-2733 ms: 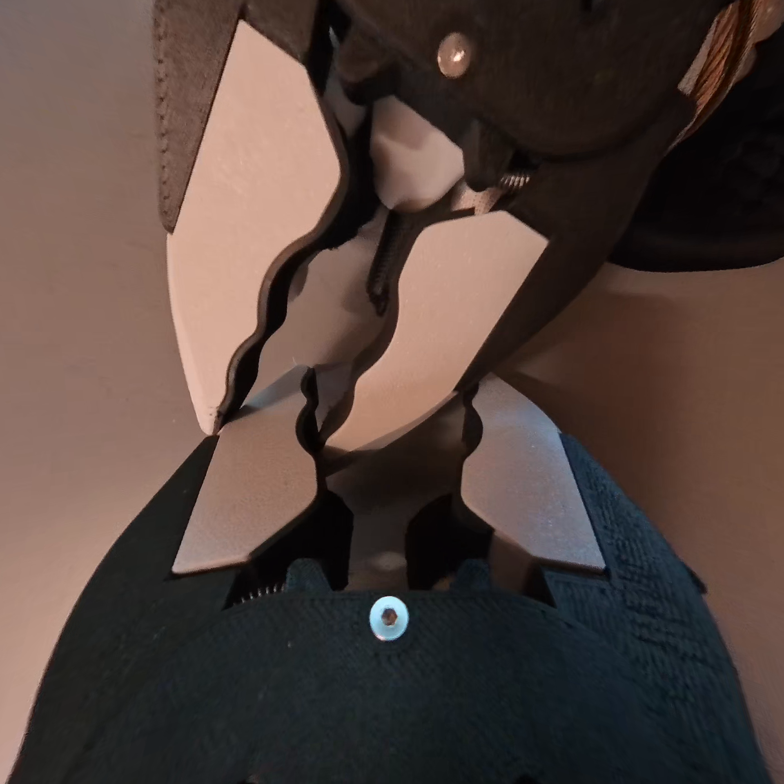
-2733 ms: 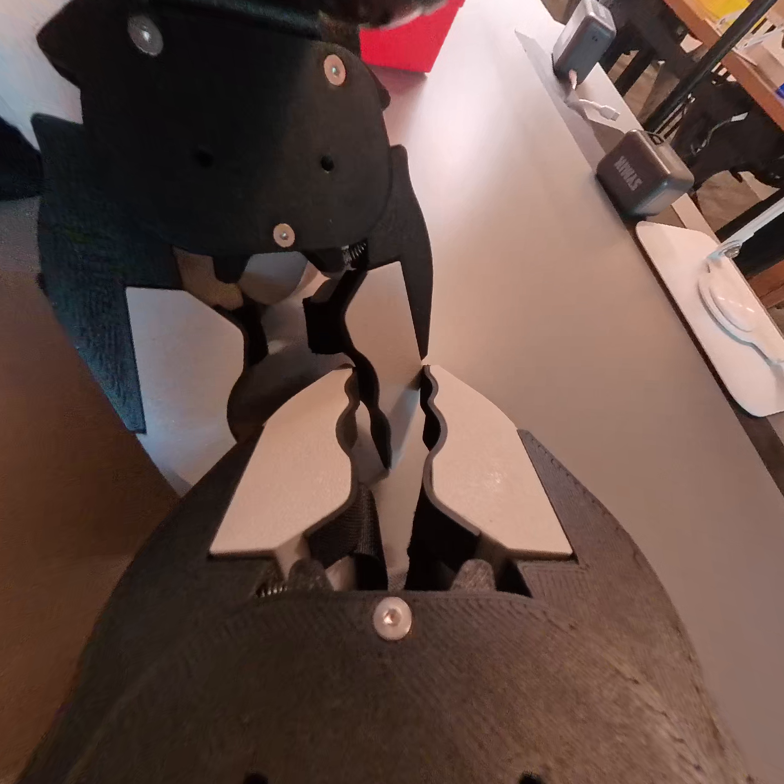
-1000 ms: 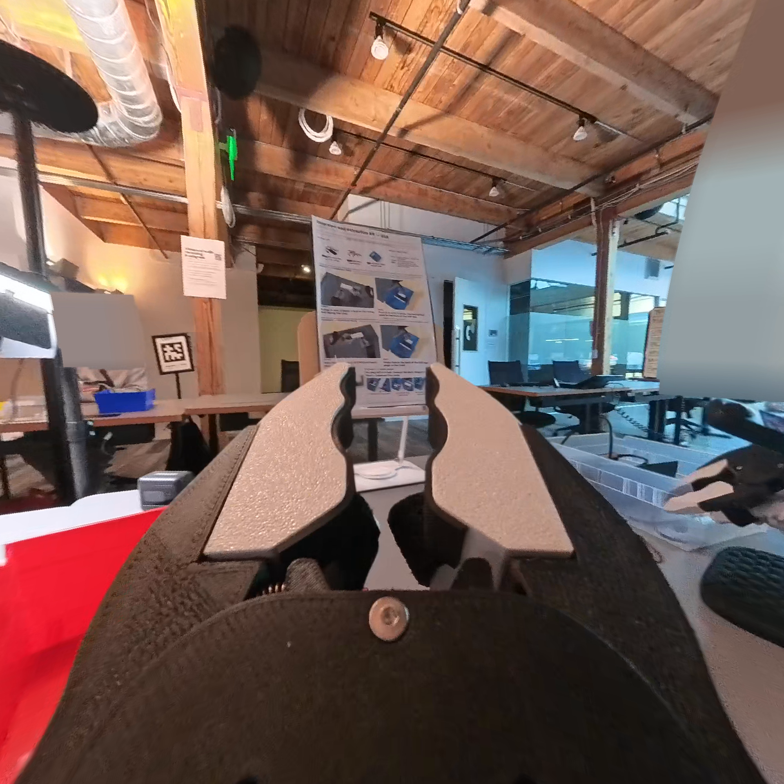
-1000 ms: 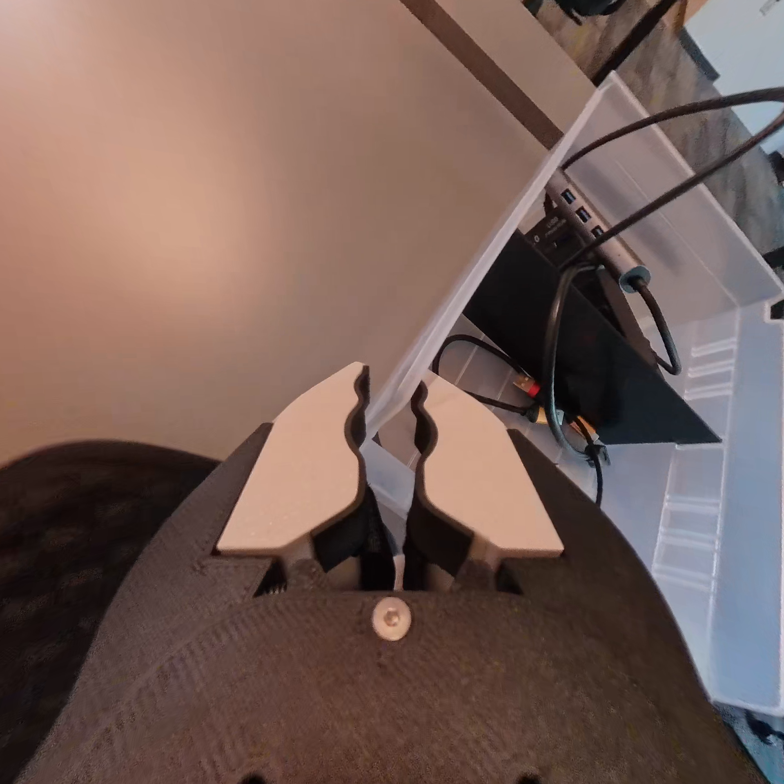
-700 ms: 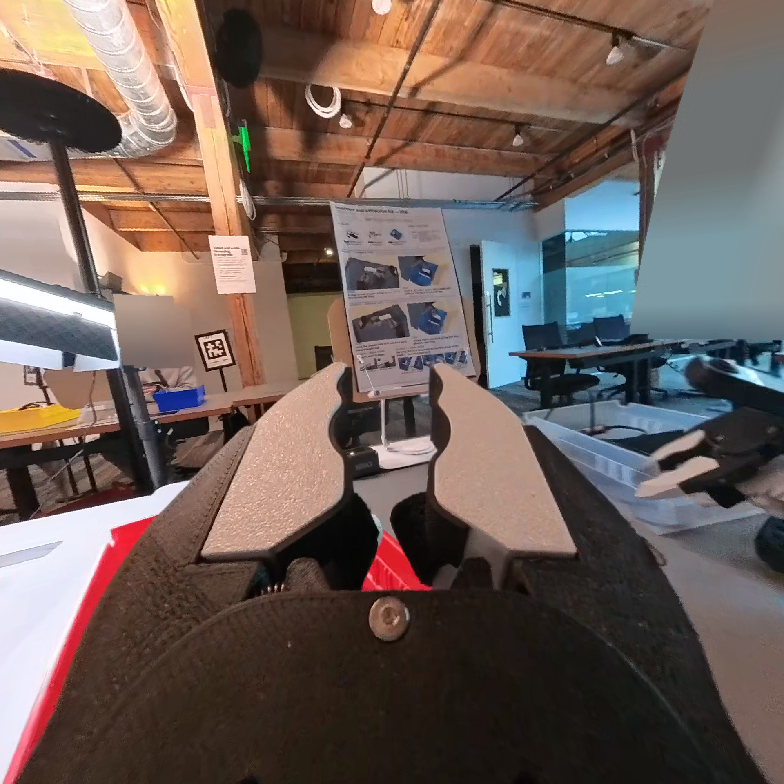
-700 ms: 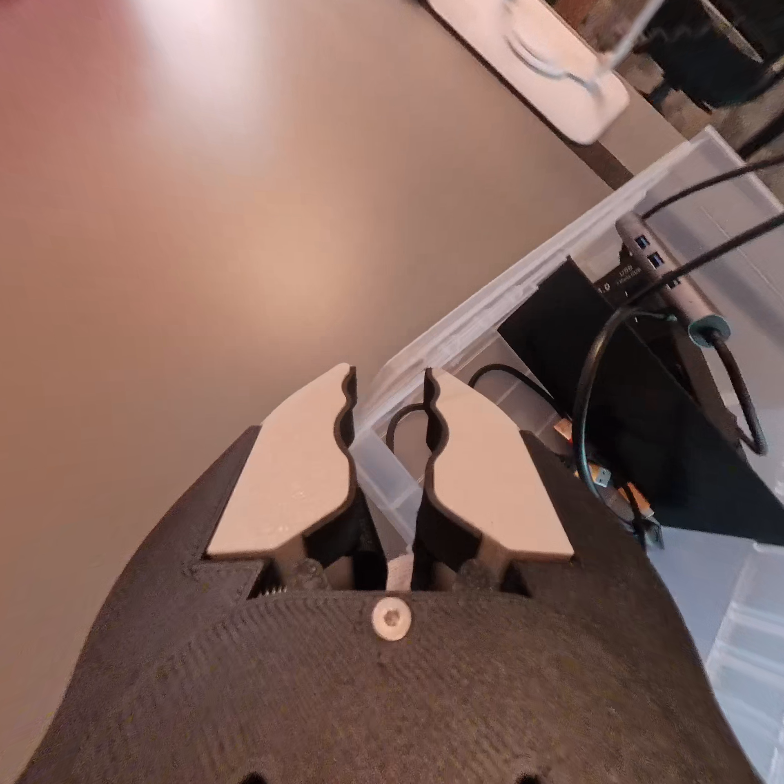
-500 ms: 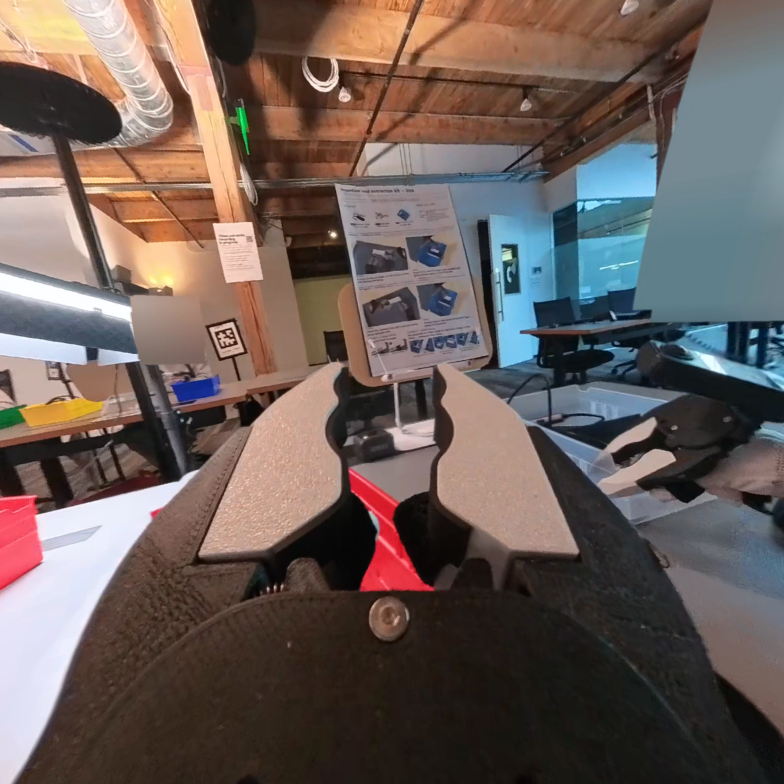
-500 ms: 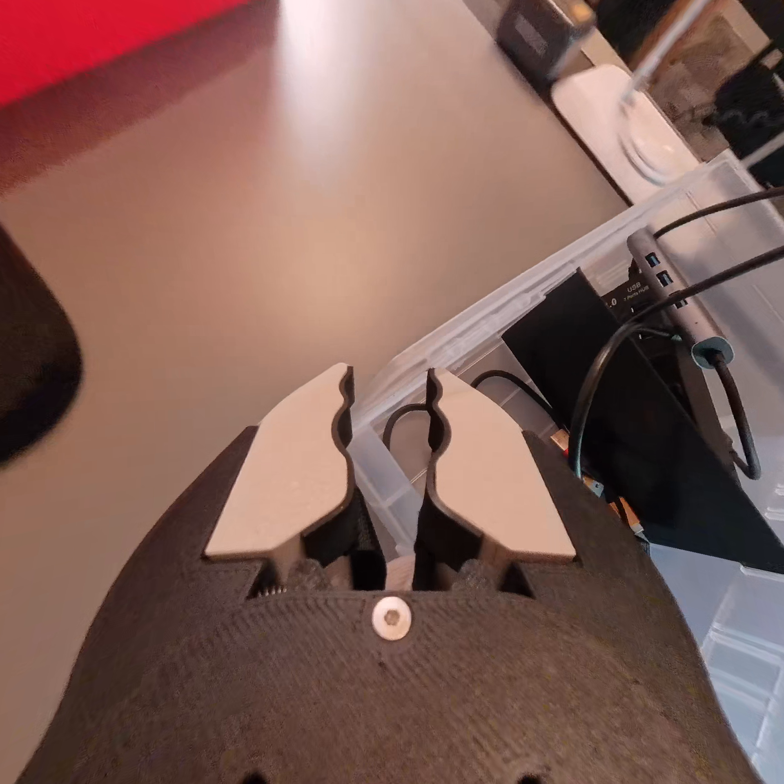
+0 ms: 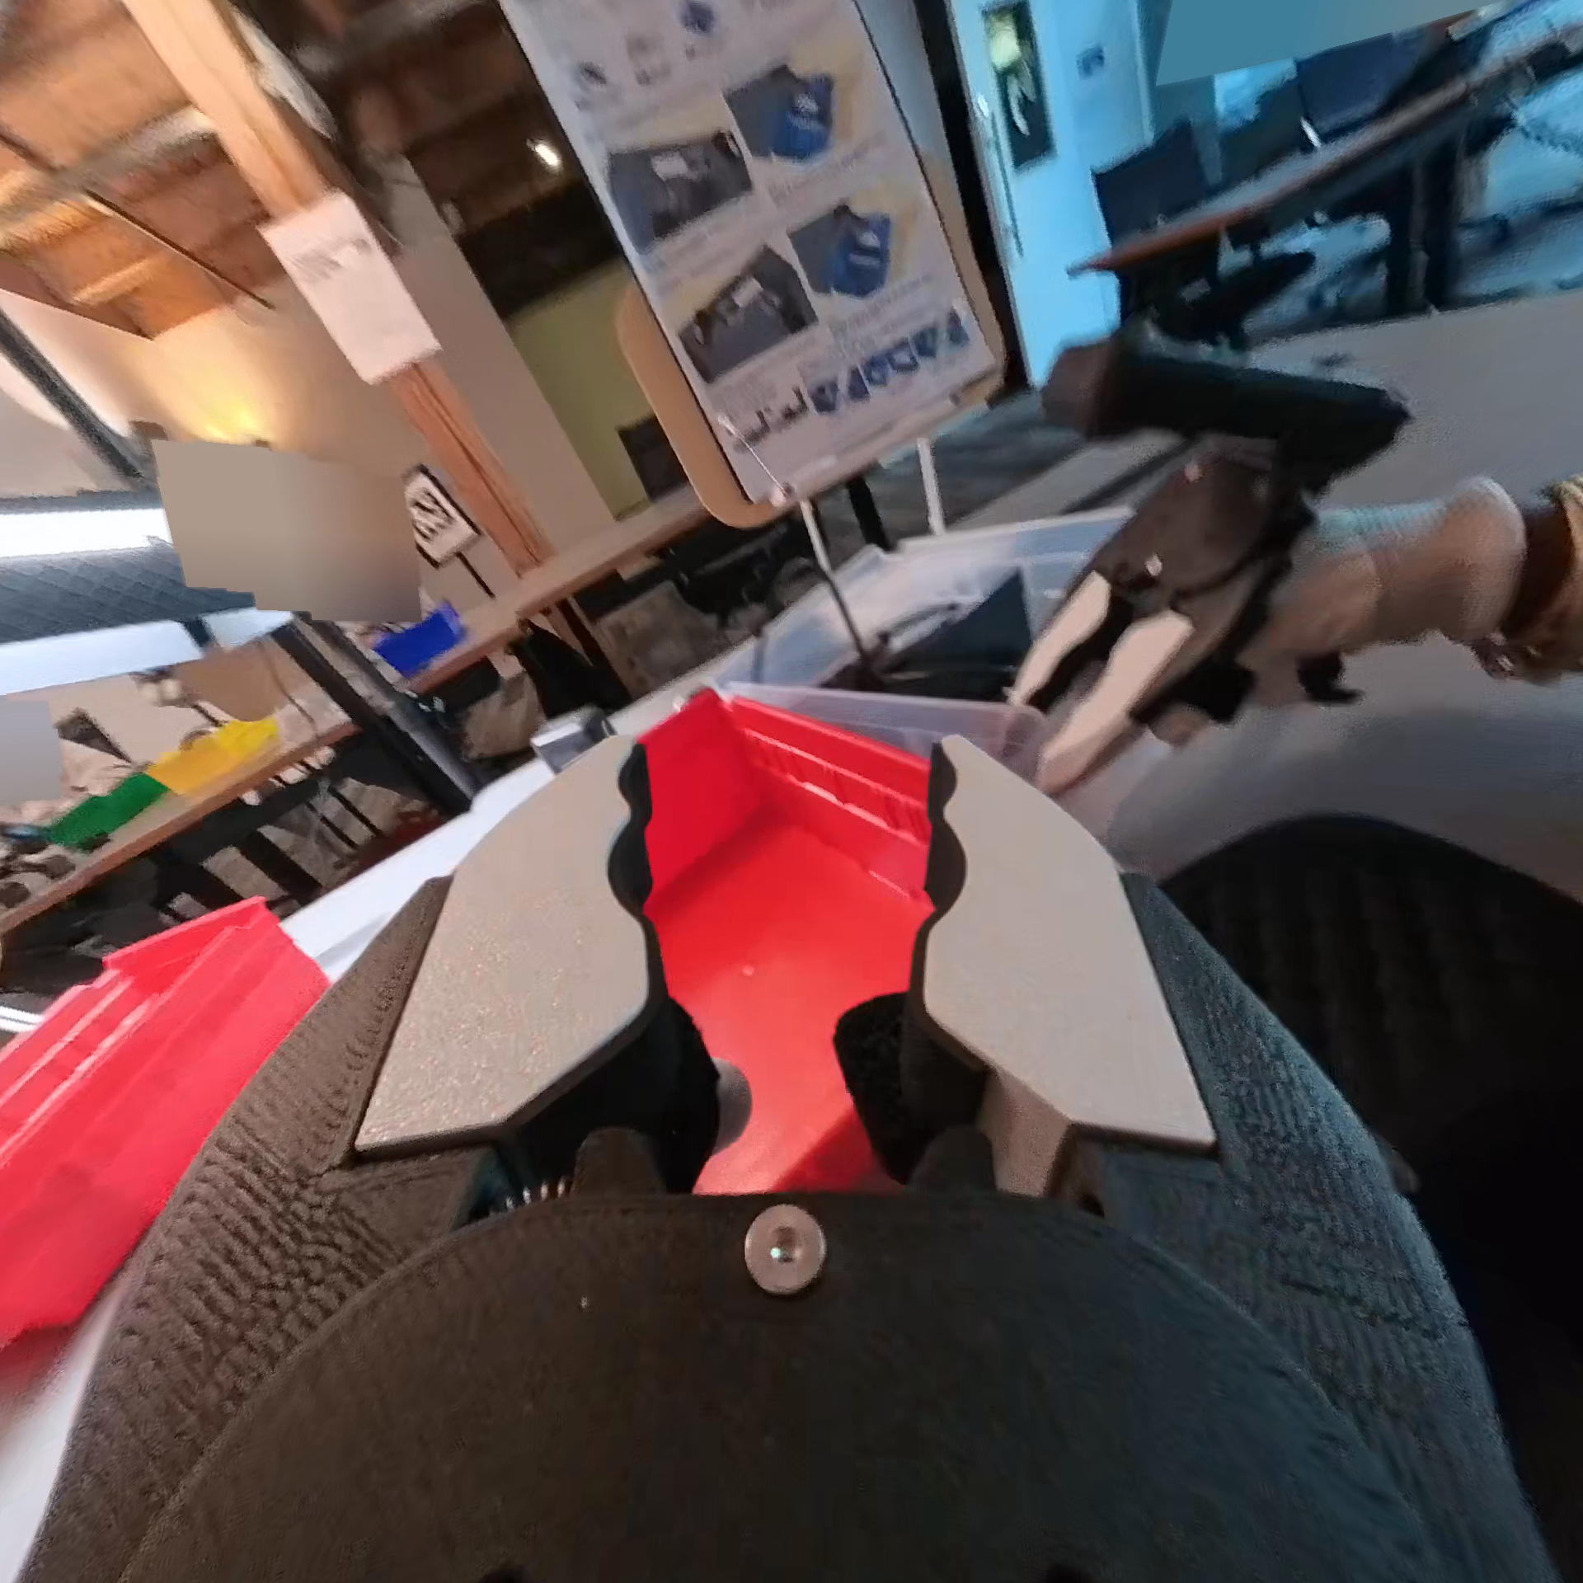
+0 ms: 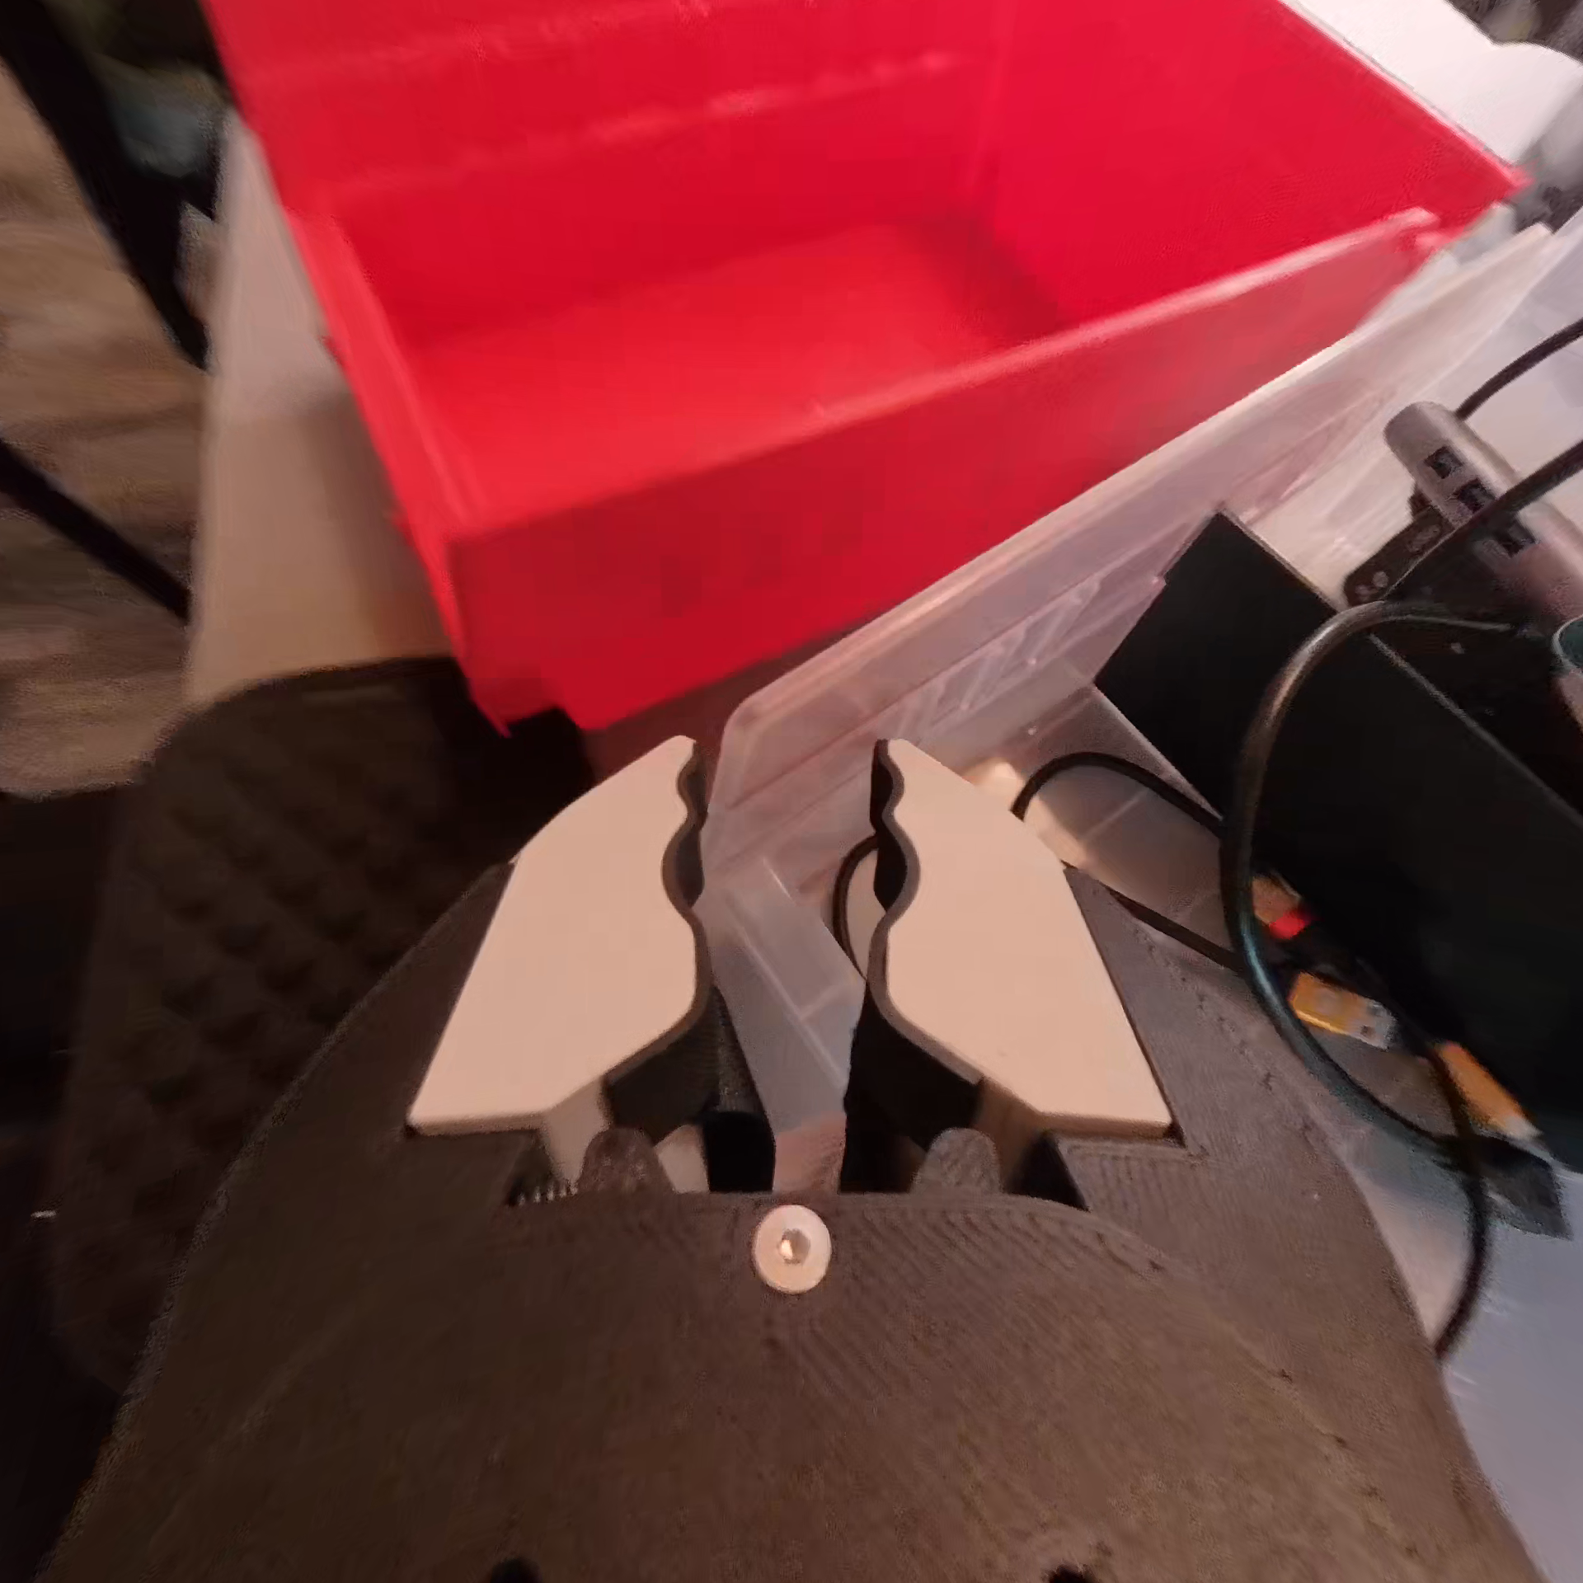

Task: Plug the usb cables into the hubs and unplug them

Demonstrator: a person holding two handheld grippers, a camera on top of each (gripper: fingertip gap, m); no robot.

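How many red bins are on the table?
2. One red bin lies straight ahead of the left tongs, beside the clear tub. A second red bin sits further left, partly cut off; more may lie out of view.

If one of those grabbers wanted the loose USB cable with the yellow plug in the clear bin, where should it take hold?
Probably the yellow plug body: it lies flat and free in the clear bin. Come from above with the right gripper, fingers across its narrow width, metal tip left exposed.

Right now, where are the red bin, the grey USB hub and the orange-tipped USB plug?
red bin (image 10: 771, 600), right wrist view, near outer wall.
grey USB hub (image 10: 1448, 467), right wrist view, top face by its ports.
orange-tipped USB plug (image 10: 1336, 1015), right wrist view, plug body.
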